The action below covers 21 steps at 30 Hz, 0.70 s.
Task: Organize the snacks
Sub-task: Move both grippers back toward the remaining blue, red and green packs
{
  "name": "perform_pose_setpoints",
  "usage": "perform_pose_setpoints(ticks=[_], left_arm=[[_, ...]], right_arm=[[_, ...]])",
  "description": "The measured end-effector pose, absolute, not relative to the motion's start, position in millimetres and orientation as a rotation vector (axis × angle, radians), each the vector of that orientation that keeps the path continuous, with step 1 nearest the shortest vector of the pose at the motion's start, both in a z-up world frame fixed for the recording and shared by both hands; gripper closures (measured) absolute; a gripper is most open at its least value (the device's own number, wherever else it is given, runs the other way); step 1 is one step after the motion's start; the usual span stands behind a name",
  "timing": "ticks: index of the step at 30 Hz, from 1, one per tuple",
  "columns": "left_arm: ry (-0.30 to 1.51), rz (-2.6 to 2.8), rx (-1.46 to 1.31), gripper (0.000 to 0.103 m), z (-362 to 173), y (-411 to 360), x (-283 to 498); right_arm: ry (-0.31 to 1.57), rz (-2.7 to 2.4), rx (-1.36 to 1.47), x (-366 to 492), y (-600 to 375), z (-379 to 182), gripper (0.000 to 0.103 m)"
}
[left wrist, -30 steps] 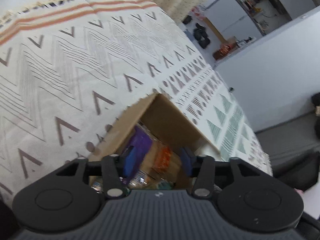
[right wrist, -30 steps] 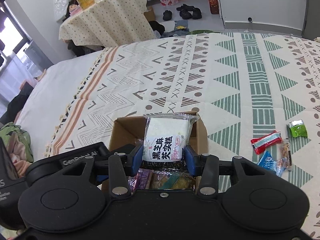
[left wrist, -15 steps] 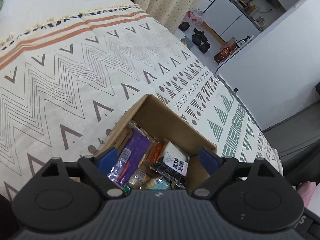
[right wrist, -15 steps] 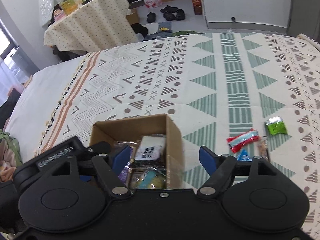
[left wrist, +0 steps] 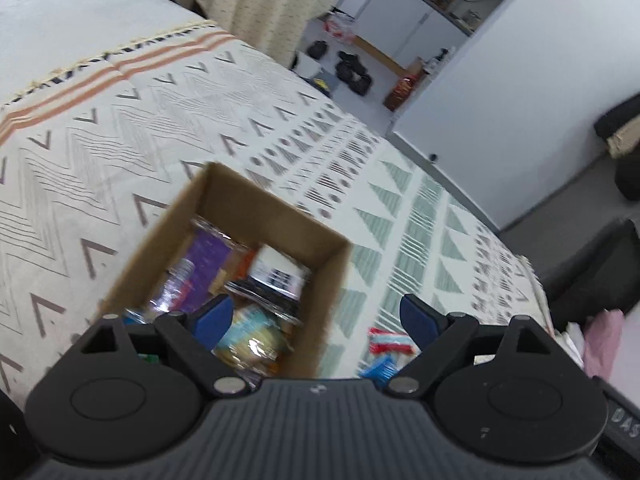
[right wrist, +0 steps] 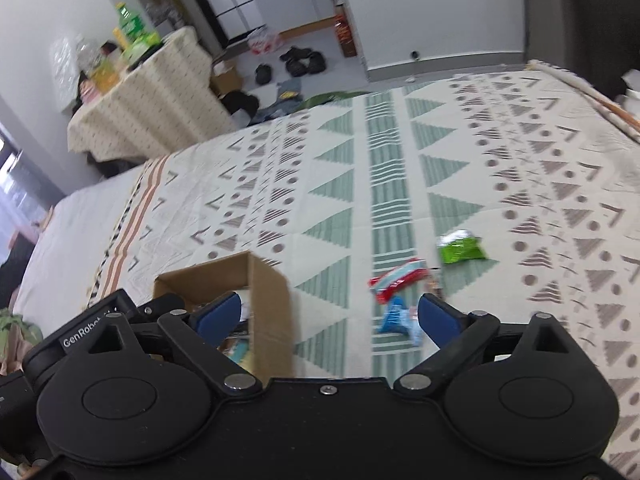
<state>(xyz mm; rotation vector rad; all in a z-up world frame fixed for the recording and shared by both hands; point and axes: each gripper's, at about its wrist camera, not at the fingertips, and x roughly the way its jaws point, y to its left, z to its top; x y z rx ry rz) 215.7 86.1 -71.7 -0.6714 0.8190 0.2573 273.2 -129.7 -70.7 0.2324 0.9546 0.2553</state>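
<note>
Bed point(right wrist: 400, 152) under a patterned blanket point(left wrist: 100, 152) with triangles and chevrons; beyond it a small table in a dotted cloth point(right wrist: 152, 104) with bottles on top, shoes point(right wrist: 300, 60) on the floor, white wall point(left wrist: 520, 100).

Cardboard box point(left wrist: 276, 216) sits open on the blanket, full of snack packets: purple one point(left wrist: 200, 264), white one with black print point(left wrist: 276, 272) on top.

Left claw point(left wrist: 316, 316) wide open, holding nothing, above the box's near right corner; left finger over the box interior, right finger over the blanket.

Right claw point(right wrist: 330, 314) wide open, holding nothing; box point(right wrist: 264, 288) at its left finger, loose packets between and beyond the fingers: red point(right wrist: 396, 280), blue point(right wrist: 394, 314), green point(right wrist: 460, 246) farthest.

Only the right view shows the green packet and the bottles. Only the left view shows the box contents clearly.
</note>
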Motion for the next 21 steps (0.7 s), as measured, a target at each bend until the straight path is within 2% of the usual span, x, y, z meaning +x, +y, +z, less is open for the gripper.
perform_pose_setpoints(ticks=[5,14,16,21], left_arm=[[0.794,0.246,-0.603,0.009,-60.9,61.7,210.2],[0.787,0.199,-0.518,0.008,-53.3,11.4,207.1],[0.787,0.197,-0.489,0.008,-52.7,-2.4,206.3],[0.809,0.189,-0.451,0.008,-58.0,-32.8,209.2]], right_arm=[[0.946,0.216,0.266,261.9,-161.2,-72.3,0.007],[0.922,0.229,0.319,244.2,-203.5,-72.3,0.007],[0.916,0.235,0.328,241.3,-211.6,-73.2,0.002],[0.914,0.243,0.355,238.9,-235.0,-78.0,0.0]])
